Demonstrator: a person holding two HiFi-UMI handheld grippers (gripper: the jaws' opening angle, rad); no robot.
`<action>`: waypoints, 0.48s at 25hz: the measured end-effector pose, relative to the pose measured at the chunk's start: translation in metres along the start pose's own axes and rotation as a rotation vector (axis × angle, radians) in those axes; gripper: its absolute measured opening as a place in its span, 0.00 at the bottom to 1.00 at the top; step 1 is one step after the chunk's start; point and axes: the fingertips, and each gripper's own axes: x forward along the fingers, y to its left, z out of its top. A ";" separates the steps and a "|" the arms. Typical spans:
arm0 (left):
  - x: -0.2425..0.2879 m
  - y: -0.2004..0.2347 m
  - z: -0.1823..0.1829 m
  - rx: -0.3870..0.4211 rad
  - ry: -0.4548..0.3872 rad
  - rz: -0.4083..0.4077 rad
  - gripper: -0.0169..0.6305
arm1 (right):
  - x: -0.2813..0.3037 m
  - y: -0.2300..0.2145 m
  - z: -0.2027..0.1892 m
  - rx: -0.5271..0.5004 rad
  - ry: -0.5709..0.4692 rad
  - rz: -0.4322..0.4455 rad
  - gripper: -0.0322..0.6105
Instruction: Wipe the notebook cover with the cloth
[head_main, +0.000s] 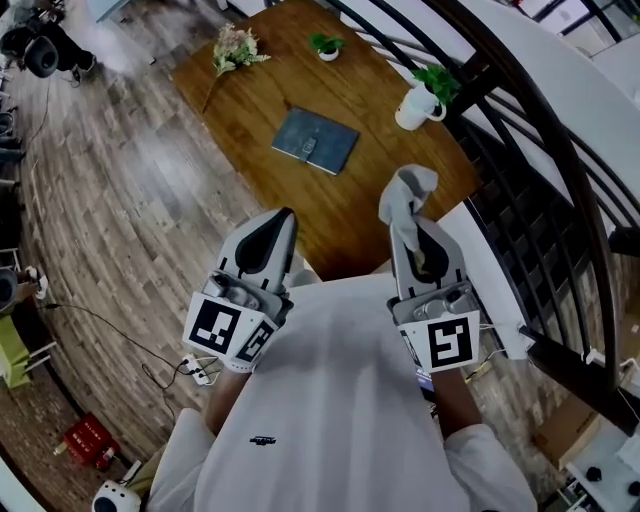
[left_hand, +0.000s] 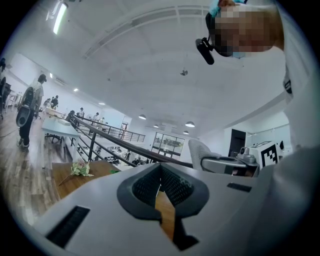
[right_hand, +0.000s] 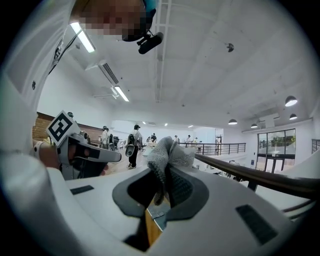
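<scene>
A blue-grey notebook lies flat in the middle of the brown wooden table, with a small object on its cover. My right gripper is held up near my chest, well short of the notebook, shut on a grey cloth that sticks out past its tips. The same cloth bunches up between the jaws in the right gripper view. My left gripper is level with it on the left, jaws closed together with nothing in them. Both point toward the table.
A bunch of pale flowers lies at the table's far left. A small green plant and a white potted plant stand along the far right edge. A black railing runs close on the right. Wood floor lies left.
</scene>
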 end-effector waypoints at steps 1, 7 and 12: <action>0.000 0.000 0.001 0.001 -0.002 0.000 0.05 | -0.001 0.000 0.001 0.004 -0.006 -0.003 0.11; -0.002 0.003 0.006 -0.003 -0.012 0.005 0.05 | -0.008 -0.002 0.006 0.037 -0.015 -0.018 0.11; 0.000 0.002 0.005 -0.002 -0.010 0.004 0.05 | -0.008 -0.007 0.007 0.038 -0.016 -0.023 0.11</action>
